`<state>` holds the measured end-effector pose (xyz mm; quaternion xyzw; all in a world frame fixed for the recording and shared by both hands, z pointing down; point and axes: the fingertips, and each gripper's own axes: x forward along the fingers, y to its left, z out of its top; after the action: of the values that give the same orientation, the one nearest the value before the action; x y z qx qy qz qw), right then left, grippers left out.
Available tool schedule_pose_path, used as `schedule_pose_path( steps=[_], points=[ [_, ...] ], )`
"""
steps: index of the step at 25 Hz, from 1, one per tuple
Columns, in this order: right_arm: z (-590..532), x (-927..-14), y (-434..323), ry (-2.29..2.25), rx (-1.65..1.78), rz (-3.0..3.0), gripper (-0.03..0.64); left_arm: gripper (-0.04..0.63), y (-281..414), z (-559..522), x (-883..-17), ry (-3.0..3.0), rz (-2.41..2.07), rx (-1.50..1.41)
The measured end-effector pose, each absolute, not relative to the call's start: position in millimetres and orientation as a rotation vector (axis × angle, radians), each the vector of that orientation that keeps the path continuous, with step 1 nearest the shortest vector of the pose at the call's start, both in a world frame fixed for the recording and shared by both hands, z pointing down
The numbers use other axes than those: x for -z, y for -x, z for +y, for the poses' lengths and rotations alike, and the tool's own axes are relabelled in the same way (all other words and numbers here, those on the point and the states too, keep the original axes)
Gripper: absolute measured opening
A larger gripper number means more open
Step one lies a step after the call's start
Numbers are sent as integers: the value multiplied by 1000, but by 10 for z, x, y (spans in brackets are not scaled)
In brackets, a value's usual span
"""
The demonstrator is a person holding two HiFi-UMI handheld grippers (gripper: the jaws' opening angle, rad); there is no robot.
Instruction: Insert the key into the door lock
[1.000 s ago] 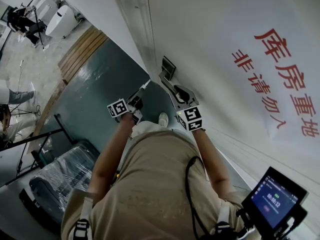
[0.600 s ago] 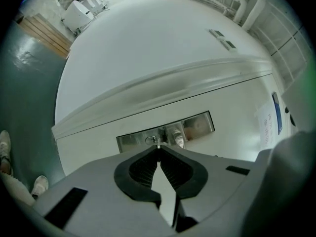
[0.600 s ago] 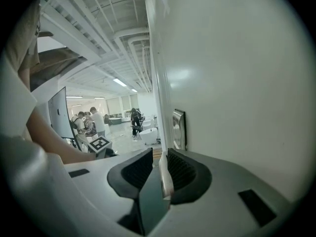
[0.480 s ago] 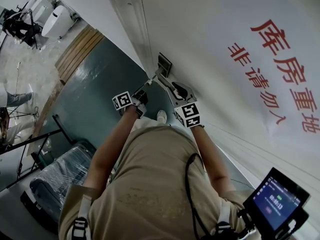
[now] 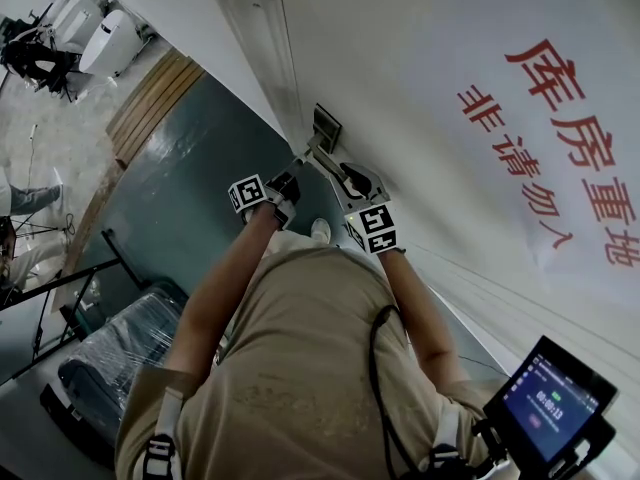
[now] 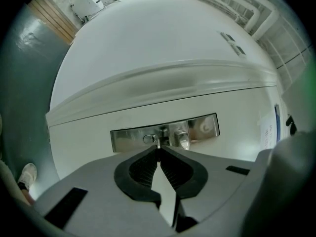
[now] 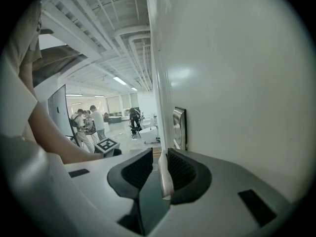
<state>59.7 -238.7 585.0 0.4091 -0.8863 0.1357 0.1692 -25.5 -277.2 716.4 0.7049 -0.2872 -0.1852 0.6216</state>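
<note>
The key is clamped between the closed jaws of the left gripper. Only its thin metal tip shows past the pads, just beside the keyhole in the steel lock plate on the white door. Whether the tip touches the plate cannot be determined. The right gripper has its jaws apart astride the door handle. The handle lies against one pad, with a narrow gap at the other. In the head view both grippers sit close together at the lock. A sign with red characters hangs on the door, and a lit screen sits at the person's right side.
</note>
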Motion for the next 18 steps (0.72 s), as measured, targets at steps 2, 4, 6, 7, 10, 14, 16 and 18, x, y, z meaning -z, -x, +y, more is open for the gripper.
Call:
schedule_pose_path(
  steps=[2, 4, 6, 7, 10, 14, 16, 18],
  points=[
    [-2397, -5845, -604, -1167, -384, -2518, 98, 32, 241, -2788, -7189, -1614, -658, 424],
    [-2411, -5839, -611, -1173, -383, -2518, 98, 32, 219, -2792, -7179, -1598, -647, 429],
    [-2417, -5838, -614, -1178, -383, -2519, 98, 32, 211, -2793, -7190, -1591, -644, 426],
    [-2416, -5840, -614, -1179, -384, -2519, 98, 32, 212, -2795, -7207, -1591, -645, 424],
    [-2403, -5851, -615, -1179, -388, -2514, 98, 32, 187, -2797, -7220, -1590, -632, 427],
    [-2383, -5866, -624, -1181, -397, -2510, 98, 32, 161, -2809, -7236, -1585, -625, 437],
    [-2377, -5864, -627, -1180, -398, -2511, 98, 32, 159, -2822, -7247, -1577, -627, 445],
    [-2370, -5863, -632, -1180, -400, -2511, 98, 32, 148, -2824, -7225, -1567, -621, 452]
  ],
)
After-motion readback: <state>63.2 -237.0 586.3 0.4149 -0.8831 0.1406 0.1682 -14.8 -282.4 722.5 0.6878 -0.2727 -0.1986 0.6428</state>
